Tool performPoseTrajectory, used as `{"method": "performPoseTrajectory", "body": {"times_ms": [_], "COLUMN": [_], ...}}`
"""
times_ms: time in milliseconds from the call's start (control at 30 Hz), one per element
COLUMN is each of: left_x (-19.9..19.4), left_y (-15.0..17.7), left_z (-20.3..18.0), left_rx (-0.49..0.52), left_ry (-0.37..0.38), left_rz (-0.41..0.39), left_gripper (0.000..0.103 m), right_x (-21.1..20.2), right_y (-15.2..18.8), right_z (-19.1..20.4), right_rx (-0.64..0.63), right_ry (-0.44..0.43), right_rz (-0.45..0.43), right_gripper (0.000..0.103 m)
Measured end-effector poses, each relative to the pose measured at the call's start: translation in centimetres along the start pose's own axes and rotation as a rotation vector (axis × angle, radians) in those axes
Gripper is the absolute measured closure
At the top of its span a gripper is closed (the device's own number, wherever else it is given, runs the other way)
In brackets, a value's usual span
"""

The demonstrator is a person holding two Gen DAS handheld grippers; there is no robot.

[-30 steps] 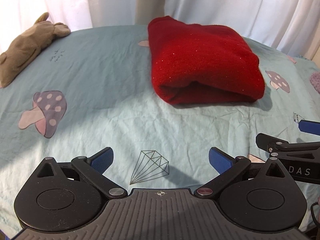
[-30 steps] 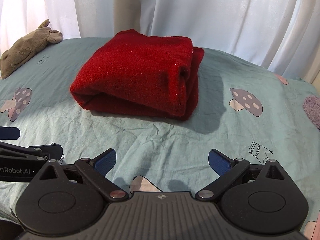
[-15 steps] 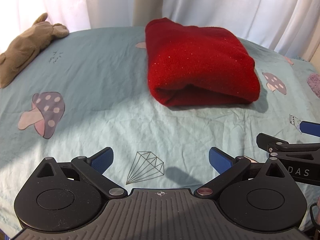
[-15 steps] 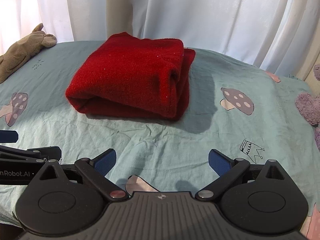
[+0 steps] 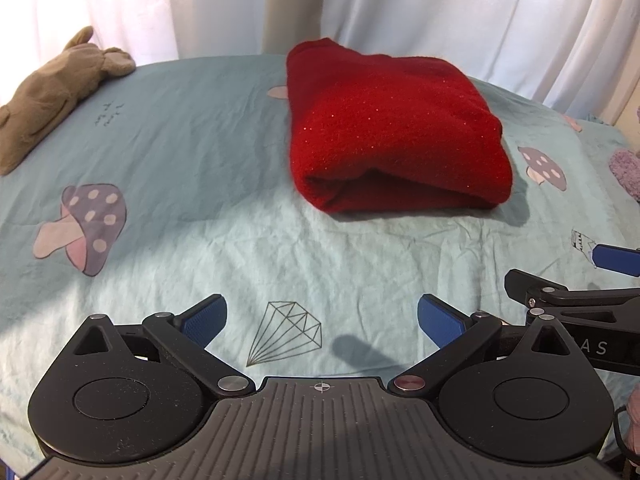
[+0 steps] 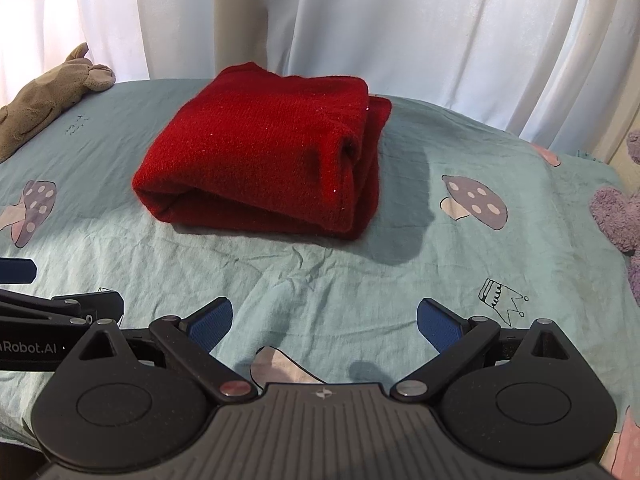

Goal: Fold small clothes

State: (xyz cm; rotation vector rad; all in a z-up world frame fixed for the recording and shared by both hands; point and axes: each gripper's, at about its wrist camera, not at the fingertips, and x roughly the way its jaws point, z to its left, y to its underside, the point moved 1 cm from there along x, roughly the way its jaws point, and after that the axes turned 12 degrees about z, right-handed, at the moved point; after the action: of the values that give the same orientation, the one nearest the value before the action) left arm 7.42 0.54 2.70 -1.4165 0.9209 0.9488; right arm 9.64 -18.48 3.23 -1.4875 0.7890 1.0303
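Left wrist view: a folded red sweater (image 5: 392, 136) is seen lying on a light blue sheet (image 5: 208, 152) printed with mushrooms, its rolled edge turned toward the camera. Open sheet is left on every side of it, widest to its left, where a brown plush toy (image 5: 52, 92) is laid well apart at the far edge. A purple plush (image 6: 618, 216) is seen at the right edge in the right wrist view. White curtains (image 6: 400, 20) are hung close behind the surface. The sheet is creased between sweater and claws. The left claw (image 5: 320, 318) is held wide open above a printed diamond (image 5: 286, 330), with nothing gripped and nothing touched. The right claw (image 6: 324, 320) is likewise spread wide and empty, just beside the left one, short of the sweater.
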Motion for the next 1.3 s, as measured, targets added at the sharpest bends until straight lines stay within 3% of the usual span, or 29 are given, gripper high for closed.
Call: {"method": "performPoseTrajectory", "body": {"times_ms": [1300], "left_x": [0.19], "left_y": [-0.35], "left_z": [-0.46], "left_rx": [-0.008], "left_ry": [-0.003], "left_rz": [-0.006], "left_gripper": [0.0], "right_x": [0.09], "right_y": [-0.2], "right_z": [-0.57], "right_rx": [0.021], "right_ry": [0.023], "right_rz": [-0.011], "right_gripper": [0.004]}}
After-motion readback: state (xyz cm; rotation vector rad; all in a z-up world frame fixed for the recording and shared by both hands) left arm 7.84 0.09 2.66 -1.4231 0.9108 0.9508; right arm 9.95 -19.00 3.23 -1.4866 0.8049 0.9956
